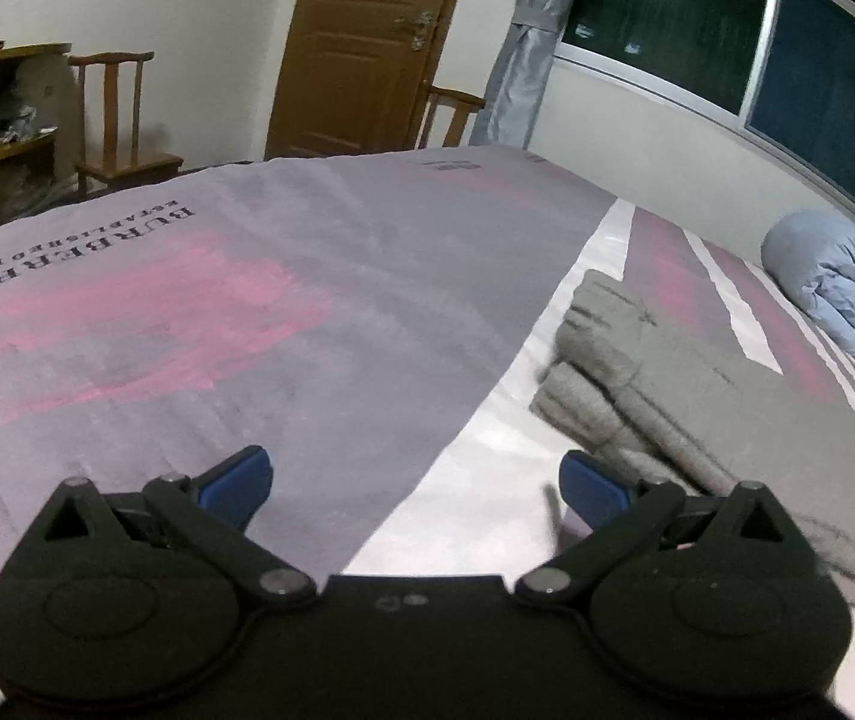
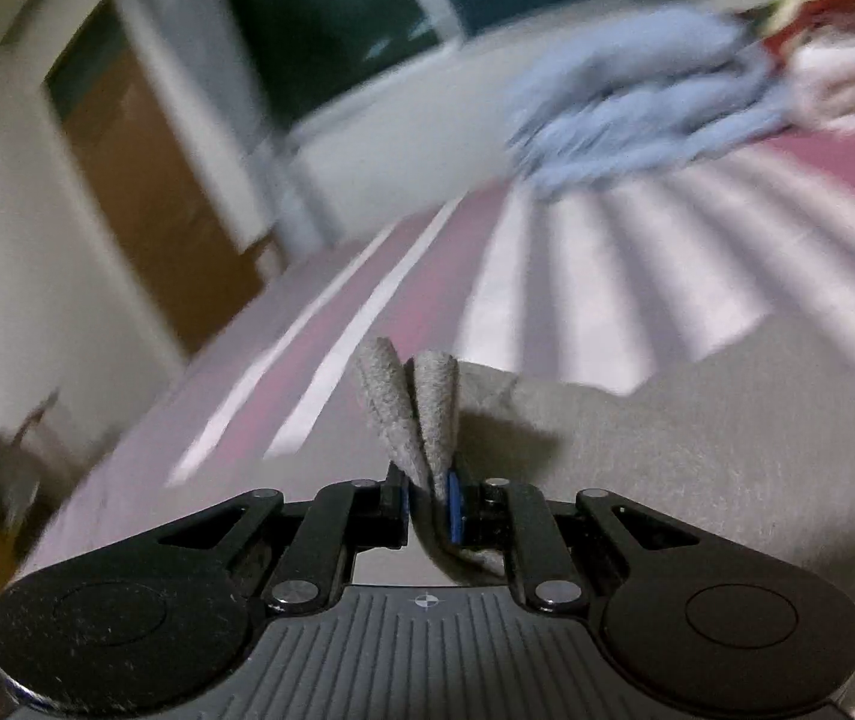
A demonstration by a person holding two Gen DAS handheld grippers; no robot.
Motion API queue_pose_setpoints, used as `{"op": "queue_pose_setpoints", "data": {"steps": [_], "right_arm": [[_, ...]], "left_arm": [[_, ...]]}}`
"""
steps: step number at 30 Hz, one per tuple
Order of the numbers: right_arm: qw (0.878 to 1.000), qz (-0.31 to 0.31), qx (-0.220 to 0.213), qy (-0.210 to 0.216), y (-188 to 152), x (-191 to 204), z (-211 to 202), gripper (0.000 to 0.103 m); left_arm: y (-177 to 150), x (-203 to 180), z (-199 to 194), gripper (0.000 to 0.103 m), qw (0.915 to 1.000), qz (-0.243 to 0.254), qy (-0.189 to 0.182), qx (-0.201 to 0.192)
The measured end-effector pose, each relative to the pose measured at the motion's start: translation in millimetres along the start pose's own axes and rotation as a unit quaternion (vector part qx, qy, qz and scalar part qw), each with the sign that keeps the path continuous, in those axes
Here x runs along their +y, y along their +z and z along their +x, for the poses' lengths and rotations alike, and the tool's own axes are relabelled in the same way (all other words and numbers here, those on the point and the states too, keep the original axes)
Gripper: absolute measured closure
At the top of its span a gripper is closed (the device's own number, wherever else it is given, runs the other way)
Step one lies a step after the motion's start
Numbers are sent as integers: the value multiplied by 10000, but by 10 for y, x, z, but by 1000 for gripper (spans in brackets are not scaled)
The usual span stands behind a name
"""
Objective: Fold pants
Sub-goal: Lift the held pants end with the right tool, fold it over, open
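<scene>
The grey pants (image 1: 685, 384) lie on the bed to the right in the left wrist view, their near end folded over in layers. My left gripper (image 1: 415, 480) is open and empty, its blue-padded fingers spread just above the bed cover, left of the pants. My right gripper (image 2: 427, 498) is shut on a doubled fold of the grey pants (image 2: 409, 408), which sticks up between its fingers; more grey cloth (image 2: 697, 450) spreads to the right. The right wrist view is blurred.
The bed cover (image 1: 217, 312) is grey and pink with white stripes. A rolled light-blue quilt (image 1: 841, 294) lies at the bed's far right. Wooden chairs (image 1: 121, 126), a door (image 1: 361, 48) and a window (image 1: 727, 30) stand beyond the bed.
</scene>
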State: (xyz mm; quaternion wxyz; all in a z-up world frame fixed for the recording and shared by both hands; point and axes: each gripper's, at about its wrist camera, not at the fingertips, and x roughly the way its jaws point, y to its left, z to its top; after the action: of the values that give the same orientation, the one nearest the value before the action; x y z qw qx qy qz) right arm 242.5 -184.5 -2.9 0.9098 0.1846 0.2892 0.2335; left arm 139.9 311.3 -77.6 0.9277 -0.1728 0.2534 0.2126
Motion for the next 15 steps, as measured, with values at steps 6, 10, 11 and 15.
{"op": "queue_pose_setpoints", "data": {"steps": [6, 10, 11, 15], "right_arm": [[9958, -697, 589, -82, -623, 271, 398, 90], [9931, -979, 640, -29, -587, 277, 382, 75], [9905, -1226, 615, 138, -589, 337, 320, 74], [9934, -1021, 251, 455, -560, 306, 92, 73]], "left_arm": [[-41, -12, 13, 6, 9994, 353, -29, -18], [-58, -4, 23, 6, 9993, 359, -48, -25], [-54, -6, 23, 6, 9993, 358, -47, -19], [-46, -17, 29, 6, 9993, 382, -40, 21]]}}
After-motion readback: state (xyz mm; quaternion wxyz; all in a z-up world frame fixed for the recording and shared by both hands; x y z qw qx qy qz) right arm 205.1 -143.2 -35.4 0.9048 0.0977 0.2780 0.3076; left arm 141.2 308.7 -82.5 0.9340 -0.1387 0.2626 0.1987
